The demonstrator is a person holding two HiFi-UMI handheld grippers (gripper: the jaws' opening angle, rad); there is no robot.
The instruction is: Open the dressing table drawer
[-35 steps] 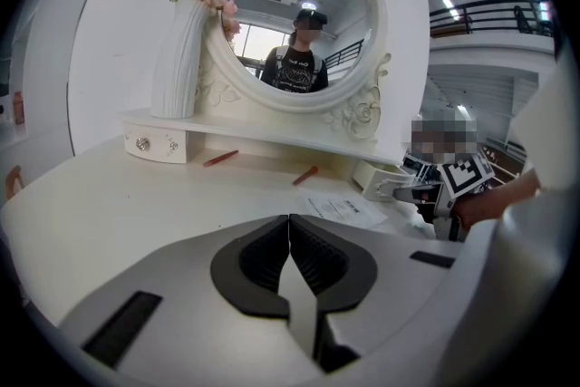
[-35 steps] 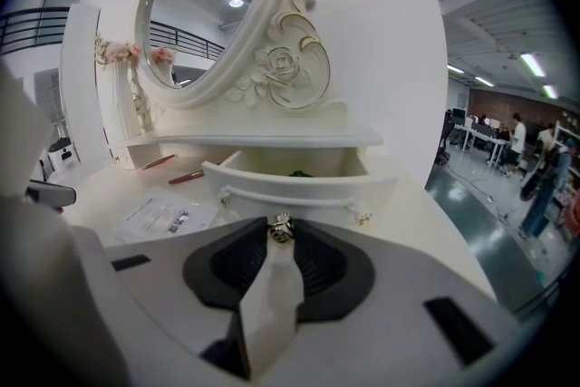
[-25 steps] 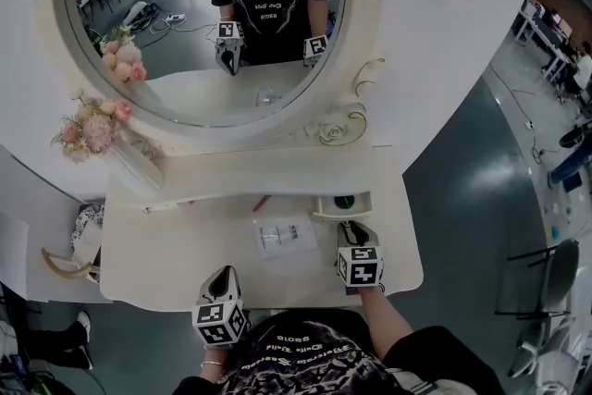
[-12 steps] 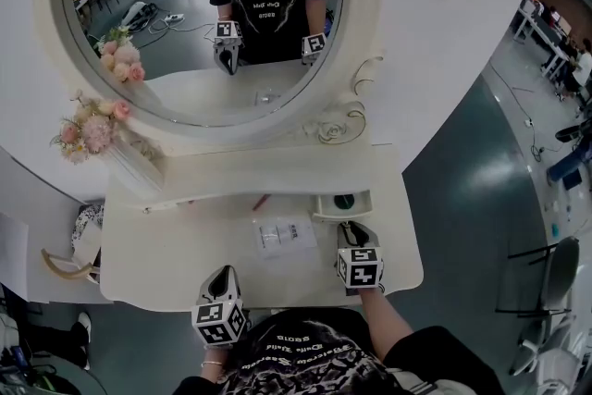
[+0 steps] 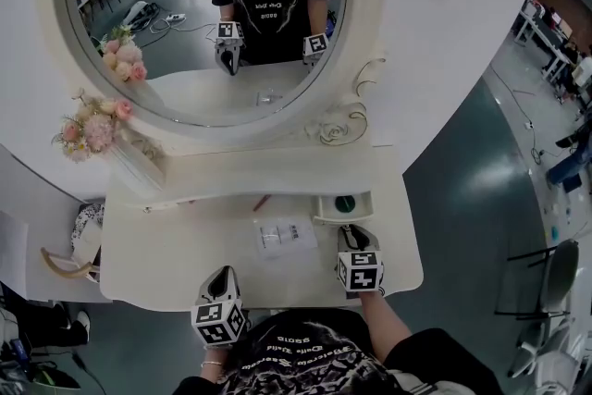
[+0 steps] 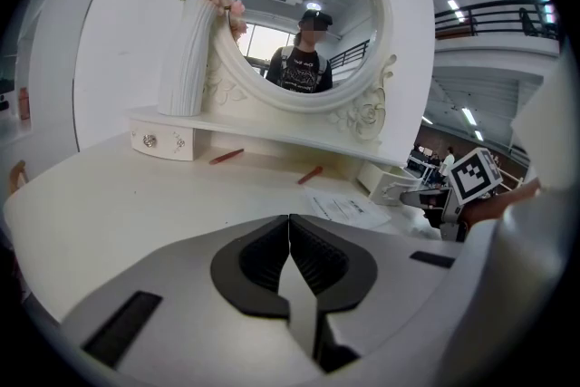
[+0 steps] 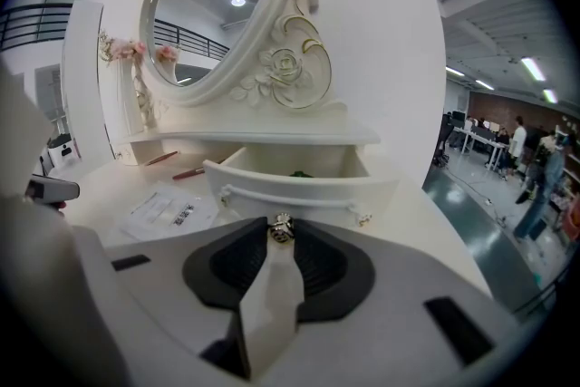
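The right gripper (image 7: 282,238) has its fingers pinched on the small faceted metal knob (image 7: 282,227) of the drawer (image 7: 299,181). The drawer sits below the mirror (image 7: 213,9), under its lower right carved rose, and is partly out. To finish well, I'd pull straight back, level with the counter (image 7: 417,227), so the glossy cream box doesn't bind and the rounded knob can't slip from the ribbed pads. The left gripper (image 6: 289,240), fingers pressed together on nothing, hovers below the mirror's left side.
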